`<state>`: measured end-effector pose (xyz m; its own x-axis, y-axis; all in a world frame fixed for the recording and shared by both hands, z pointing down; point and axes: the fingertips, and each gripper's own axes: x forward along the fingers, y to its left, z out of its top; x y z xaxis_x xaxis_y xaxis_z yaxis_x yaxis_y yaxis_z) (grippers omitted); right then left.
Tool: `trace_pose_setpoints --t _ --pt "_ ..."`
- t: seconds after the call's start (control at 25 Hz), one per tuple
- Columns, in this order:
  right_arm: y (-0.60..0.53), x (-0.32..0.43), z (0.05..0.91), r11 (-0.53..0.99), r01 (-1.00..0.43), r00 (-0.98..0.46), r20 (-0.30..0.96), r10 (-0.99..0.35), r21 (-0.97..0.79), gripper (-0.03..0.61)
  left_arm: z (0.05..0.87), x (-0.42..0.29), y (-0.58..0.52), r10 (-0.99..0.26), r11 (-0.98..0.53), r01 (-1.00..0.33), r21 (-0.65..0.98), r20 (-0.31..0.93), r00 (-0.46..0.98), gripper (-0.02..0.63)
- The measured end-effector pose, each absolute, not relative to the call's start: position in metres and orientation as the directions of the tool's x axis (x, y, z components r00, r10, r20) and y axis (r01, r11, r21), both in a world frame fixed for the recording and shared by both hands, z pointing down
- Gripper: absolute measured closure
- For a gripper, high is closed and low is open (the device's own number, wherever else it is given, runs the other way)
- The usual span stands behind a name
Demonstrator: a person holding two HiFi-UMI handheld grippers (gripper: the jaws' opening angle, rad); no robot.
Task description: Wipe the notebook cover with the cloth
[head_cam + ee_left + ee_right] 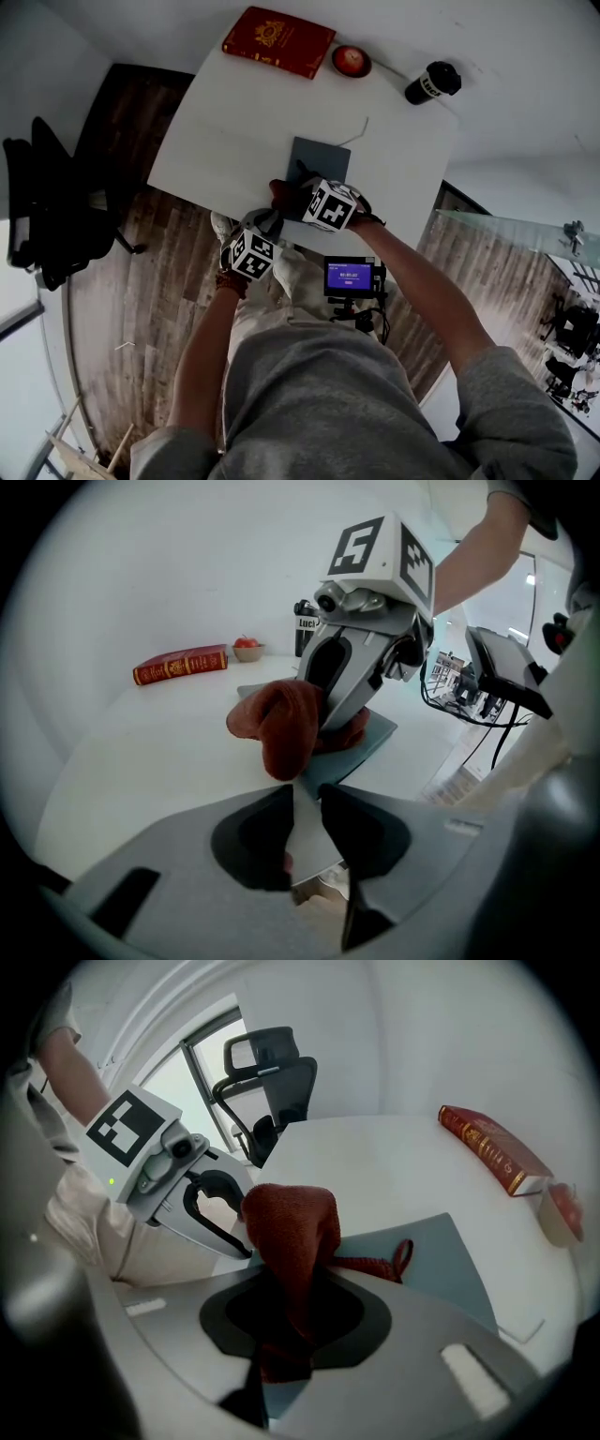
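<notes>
The right gripper (286, 1290) has its fingers closed on the cloth (292, 1227). One fold goes down between them, and the rest stands up in a soft hump just beyond the tips. The cloth is rust-red terry with a fuzzy pile. Its small hanging loop lies flat on the notebook (441, 1260), just beside the fingers. I judge the cloth light and limp, so it takes the shape that the grip gives it. A bunch held between the pads, as here, seems a good hold, if enough free cloth hangs under the tips to meet the cover.

The notebook lies flat on the white table (244, 131), under and ahead of the right fingers, close to the table's near edge. Its cover is grey-blue, matt and smooth, and its shape is a thin rectangle with sharp corners. It looks light and rather stiff, so it may slide on the smooth tabletop when the cloth drags over it.

The left gripper (307, 794) has its fingers a little apart with nothing pinched, and the white tabletop shows through the gap. The near corner of the notebook is just beyond its tips; whether they touch it I cannot tell. Pressing on that corner would likely keep the notebook from moving.
</notes>
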<state>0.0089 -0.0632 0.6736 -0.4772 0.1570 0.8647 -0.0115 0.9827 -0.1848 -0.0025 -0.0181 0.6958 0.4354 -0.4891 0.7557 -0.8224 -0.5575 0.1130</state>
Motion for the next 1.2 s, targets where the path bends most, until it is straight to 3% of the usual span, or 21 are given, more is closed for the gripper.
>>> trace_pose_setpoints --t 0.68,1.2 --pt "-0.031 0.01 0.677 0.959 0.041 -0.476 0.838 0.265 -0.281 0.491 0.696 -0.002 -0.018 -0.478 -0.558 -0.822 0.113 0.766 0.429 0.521" --pt "-0.029 0.011 0.673 0.961 0.062 -0.511 0.818 0.264 -0.271 0.49 0.696 -0.001 -0.02 -0.483 -0.554 -0.825 0.11 0.765 0.426 0.522"
